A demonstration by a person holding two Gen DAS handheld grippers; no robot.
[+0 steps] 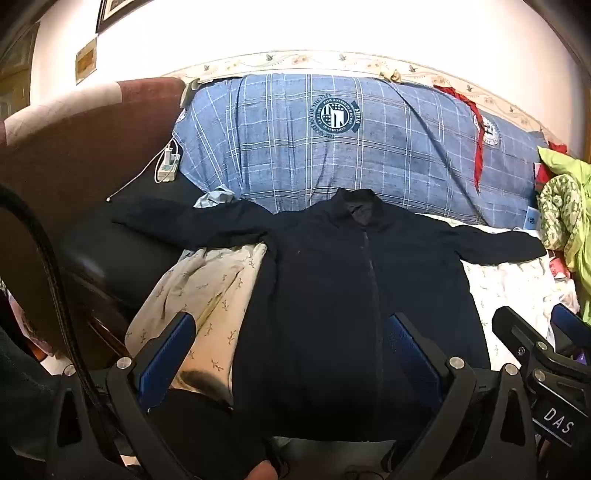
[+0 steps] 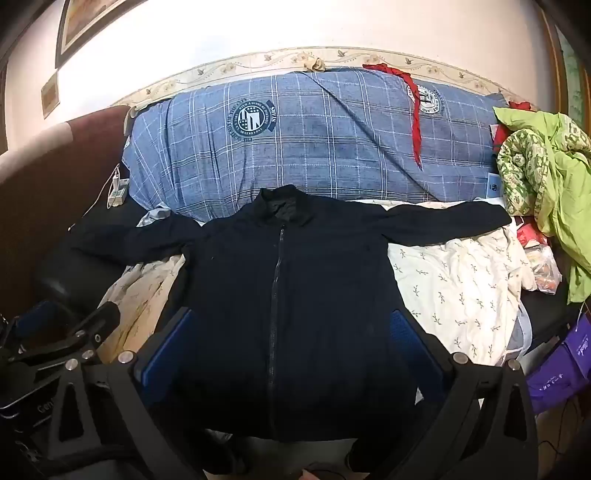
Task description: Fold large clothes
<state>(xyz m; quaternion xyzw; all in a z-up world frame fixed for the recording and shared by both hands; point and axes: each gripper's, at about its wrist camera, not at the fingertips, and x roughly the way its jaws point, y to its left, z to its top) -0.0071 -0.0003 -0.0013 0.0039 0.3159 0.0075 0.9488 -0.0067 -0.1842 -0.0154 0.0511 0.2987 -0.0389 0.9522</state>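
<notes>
Both my grippers, left gripper (image 1: 291,343) and right gripper (image 2: 291,343), hang spread and empty over the flat jacket (image 2: 295,295); folding is not begun, next I must take a sleeve.

One dark zip-front jacket (image 2: 295,295) lies spread flat, with two sleeves extended. Two grippers are counted: the left gripper (image 1: 291,354) and the right gripper (image 2: 291,350), each with two blue-padded fingers. One blue plaid quilt (image 2: 314,147) carries two round emblems. One white leaf-print sheet (image 2: 458,280), one red strip of cloth (image 2: 415,107), one green garment heap (image 2: 543,166) and two wall pictures (image 2: 81,26) are noted.
</notes>
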